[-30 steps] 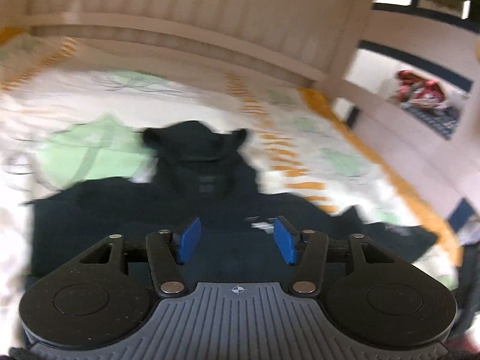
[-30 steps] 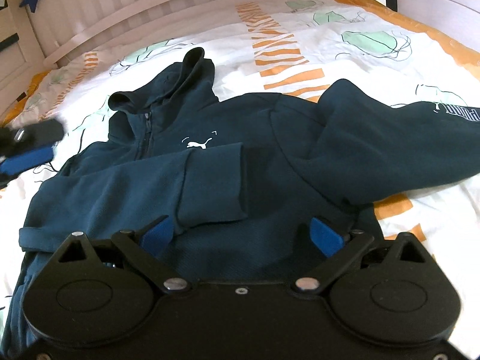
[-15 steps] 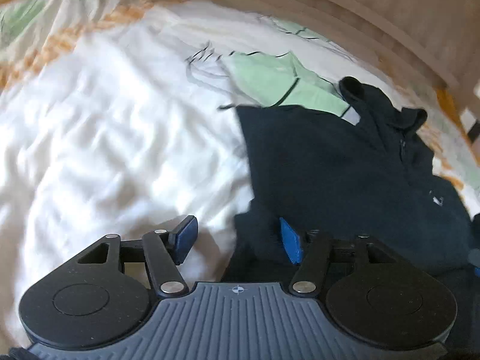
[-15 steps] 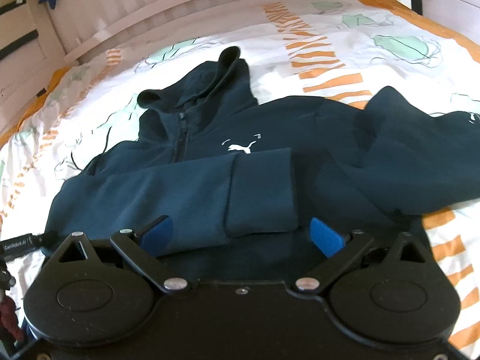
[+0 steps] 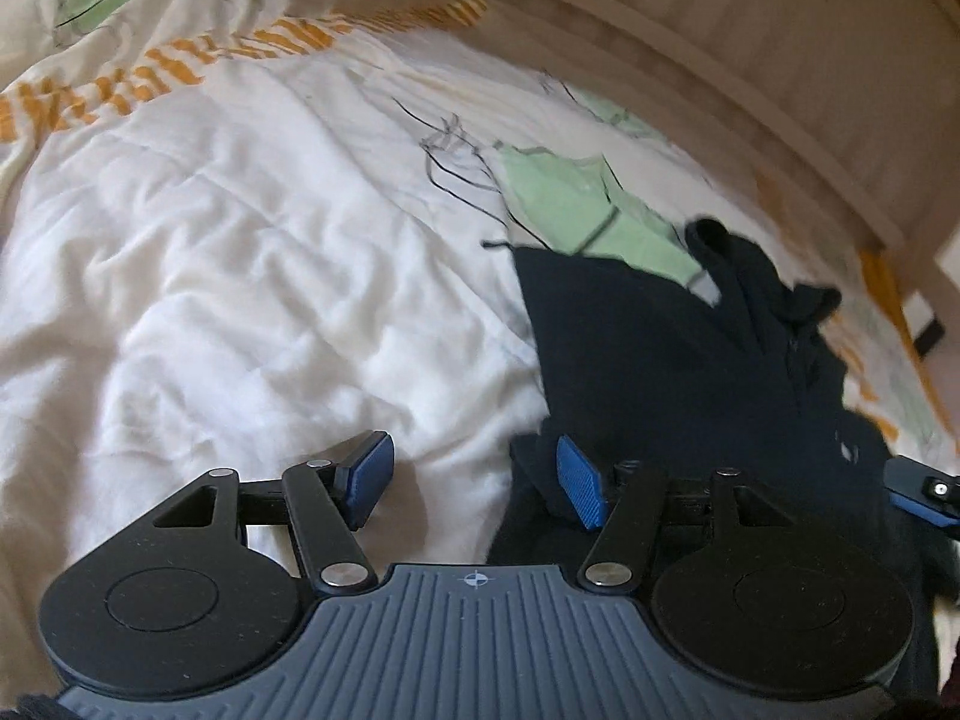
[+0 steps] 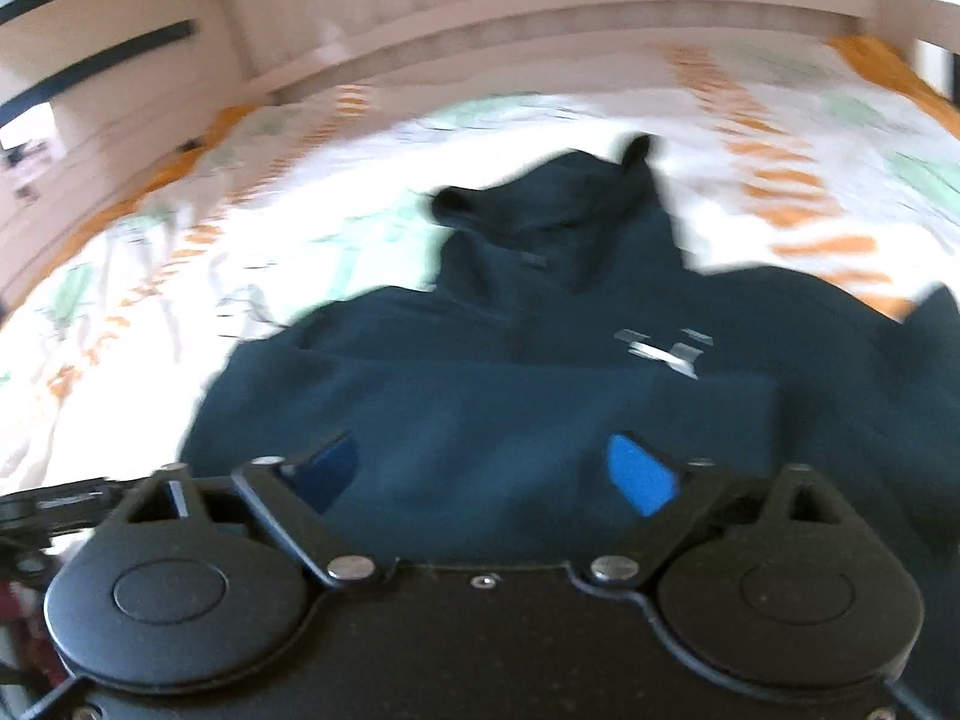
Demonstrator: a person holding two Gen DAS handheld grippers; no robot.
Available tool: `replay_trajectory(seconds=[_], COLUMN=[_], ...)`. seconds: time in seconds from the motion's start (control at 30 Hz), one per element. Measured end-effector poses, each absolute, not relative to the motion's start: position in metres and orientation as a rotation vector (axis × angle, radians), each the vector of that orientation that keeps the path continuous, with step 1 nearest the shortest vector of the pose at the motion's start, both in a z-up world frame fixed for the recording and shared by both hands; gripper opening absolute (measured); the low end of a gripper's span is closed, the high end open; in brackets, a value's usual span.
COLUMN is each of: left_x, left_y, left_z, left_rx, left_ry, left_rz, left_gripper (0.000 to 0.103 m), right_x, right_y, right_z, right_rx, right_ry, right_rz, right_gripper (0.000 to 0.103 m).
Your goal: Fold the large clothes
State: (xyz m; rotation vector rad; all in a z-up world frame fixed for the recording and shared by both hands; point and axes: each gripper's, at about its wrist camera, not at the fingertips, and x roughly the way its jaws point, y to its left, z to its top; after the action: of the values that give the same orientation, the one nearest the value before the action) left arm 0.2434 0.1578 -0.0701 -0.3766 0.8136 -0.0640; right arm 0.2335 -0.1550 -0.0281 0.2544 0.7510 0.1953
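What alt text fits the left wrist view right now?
A dark blue hoodie lies on a white quilt, its side edge between the open fingers of the left gripper. The hood points toward a wooden headboard.

my left gripper [image 5: 474,483] has black link arms with silver screws, two round black discs, blue ribbed pads [image 5: 579,489] and a grey ridged body bearing a small crosshair mark. my right gripper [image 6: 489,471] is all black, with the same discs, silver rivets and bright blue pads [image 6: 639,474].
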Motion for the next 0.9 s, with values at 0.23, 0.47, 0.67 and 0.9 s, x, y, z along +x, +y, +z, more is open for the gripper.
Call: replay_trajectory(seconds=[0.23,0.47,0.67,0.9], left_x=[0.245,0.249,0.251,0.252], left_y=[0.162,0.165,0.170,0.167], left_z=[-0.072,-0.075,-0.077,-0.078], left_rx=[-0.383,-0.400,-0.434,-0.422], left_ry=[0.803,0.823,0.831,0.830], left_rz=[-0.018,-0.021,-0.027,-0.024], left_gripper=[0.058,0.058,0.059,0.059], right_x=[0.294,0.350,0.385,0.404], right_y=[-0.087,-0.011,0.017,0.023], right_z=[-0.026,-0.039,-0.060,-0.076], right_rx=[0.192,0.035,-0.061,-0.102], right_ry=[0.760,0.800,0.839,0.917], right_rz=[0.456,0.605,0.615,0.711], right_gripper=[0.056,0.055,0.056,0.053])
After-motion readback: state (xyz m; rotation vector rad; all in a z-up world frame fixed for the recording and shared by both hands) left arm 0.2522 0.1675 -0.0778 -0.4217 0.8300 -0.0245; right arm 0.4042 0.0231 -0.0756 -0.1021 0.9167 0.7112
